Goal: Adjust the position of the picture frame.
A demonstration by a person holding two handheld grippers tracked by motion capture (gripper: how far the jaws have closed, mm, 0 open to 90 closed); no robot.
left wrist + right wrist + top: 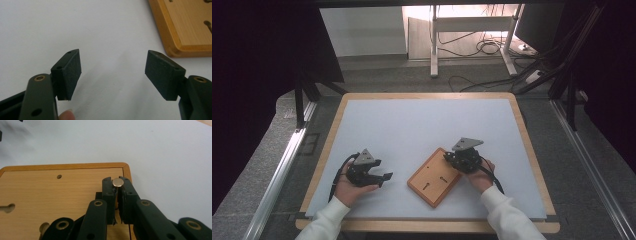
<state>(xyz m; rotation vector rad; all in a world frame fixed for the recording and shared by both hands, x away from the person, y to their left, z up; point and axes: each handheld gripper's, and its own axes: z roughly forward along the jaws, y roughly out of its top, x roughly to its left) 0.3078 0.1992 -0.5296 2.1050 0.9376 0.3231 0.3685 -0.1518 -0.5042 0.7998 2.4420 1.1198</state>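
A wooden board (pixel 432 181) with two keyhole slots lies on the white mat, turned at an angle. My right gripper (pixel 448 158) rests over the board's far corner. In the right gripper view the right gripper (pixel 115 187) is shut on a small pin with a round metal head (pixel 117 182), which stands on the board (pixel 50 192) near its rounded corner. A keyhole slot (pixel 7 208) shows at the left. My left gripper (pixel 384 179) lies on the mat left of the board. In its own view the left gripper (pixel 113 57) stands open over bare mat, with the board's corner (pixel 185 27) beyond.
The white mat (pixel 422 125) covers a wood-edged table (pixel 522 130). A small round hole (pixel 59 176) marks the board's far side. Past the table are a grey floor, cables and a desk frame (pixel 434 45). A fingertip (pixel 66 115) shows under the left jaw.
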